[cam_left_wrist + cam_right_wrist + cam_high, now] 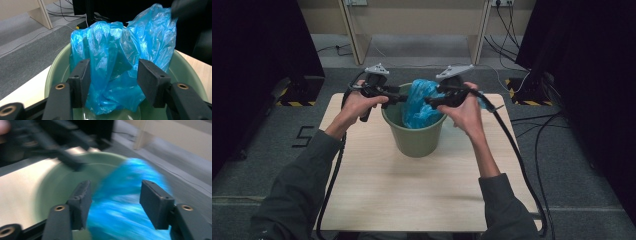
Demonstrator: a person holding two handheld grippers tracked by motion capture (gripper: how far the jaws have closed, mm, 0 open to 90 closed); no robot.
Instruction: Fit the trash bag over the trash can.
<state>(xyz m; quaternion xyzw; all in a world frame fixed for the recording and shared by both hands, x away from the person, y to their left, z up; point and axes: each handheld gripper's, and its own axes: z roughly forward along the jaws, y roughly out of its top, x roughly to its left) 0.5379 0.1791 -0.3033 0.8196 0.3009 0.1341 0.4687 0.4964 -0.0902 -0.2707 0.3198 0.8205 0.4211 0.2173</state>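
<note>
The table point(377, 185) is carrying a green bucket point(414, 140) at frame centre, and a blue plastic bag point(419, 102) is bunching inside it — lining step under way. Left gripper point(113, 75) and right gripper point(115, 197) are standing open around the bag, neither pinching it. Next: pinch the bag's edges — spread them over the rim.

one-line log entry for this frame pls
scene: green bin on table, blue plastic bag bunched inside | left gripper: open, bag between jaws, not pinched | right gripper: open around bag, view blurred
</note>
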